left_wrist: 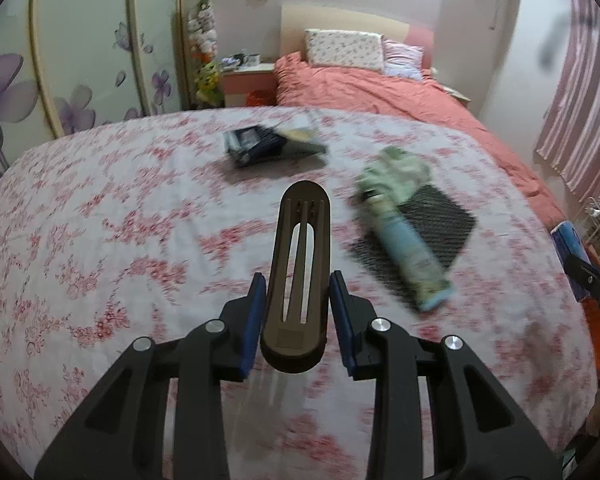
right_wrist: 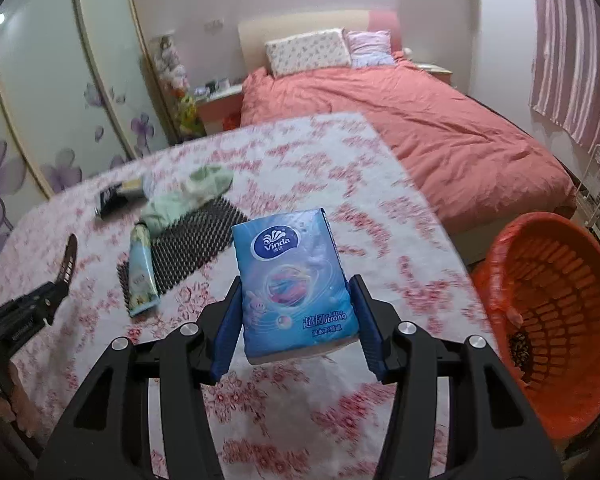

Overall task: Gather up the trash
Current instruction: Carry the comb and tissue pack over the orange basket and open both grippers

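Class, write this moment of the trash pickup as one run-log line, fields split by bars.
left gripper: shut on brown slotted tool | right gripper: shut on blue tissue pack | orange basket: right of table | tube: on table

One tube [right_wrist: 140, 276], two pillows [right_wrist: 306, 54], one basket [right_wrist: 556, 300].

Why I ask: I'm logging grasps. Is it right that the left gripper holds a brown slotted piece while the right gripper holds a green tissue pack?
Not quite: the tissue pack in the right gripper is blue, as the right wrist view shows. The left gripper does hold the brown slotted piece.
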Demonstrator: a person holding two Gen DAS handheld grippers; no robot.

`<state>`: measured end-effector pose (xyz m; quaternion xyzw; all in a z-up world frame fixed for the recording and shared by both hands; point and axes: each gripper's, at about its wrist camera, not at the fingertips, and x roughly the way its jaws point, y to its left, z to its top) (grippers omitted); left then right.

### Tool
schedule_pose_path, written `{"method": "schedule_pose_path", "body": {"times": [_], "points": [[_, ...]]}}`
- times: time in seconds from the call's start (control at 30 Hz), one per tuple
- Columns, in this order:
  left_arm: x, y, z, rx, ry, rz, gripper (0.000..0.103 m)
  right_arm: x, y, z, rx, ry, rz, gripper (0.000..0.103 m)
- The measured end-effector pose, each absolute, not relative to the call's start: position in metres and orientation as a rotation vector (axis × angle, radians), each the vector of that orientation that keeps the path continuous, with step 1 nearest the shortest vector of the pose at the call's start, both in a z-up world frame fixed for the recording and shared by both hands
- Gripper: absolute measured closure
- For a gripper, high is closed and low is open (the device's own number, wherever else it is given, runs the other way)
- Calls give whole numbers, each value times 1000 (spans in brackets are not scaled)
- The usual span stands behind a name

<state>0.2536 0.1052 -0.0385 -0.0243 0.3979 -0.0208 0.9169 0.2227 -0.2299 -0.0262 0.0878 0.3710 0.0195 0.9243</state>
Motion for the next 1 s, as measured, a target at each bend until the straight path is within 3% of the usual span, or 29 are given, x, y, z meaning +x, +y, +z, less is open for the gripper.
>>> {"method": "schedule_pose_path", "body": {"times": [0.5, 1.0], "points": [[210, -24, 19, -37, 711, -345, 70, 161, -304, 16, 262, 568, -116, 51], [199, -183, 18, 31, 730, -628, 70, 146, -396, 1, 373, 529, -306, 50]]}}
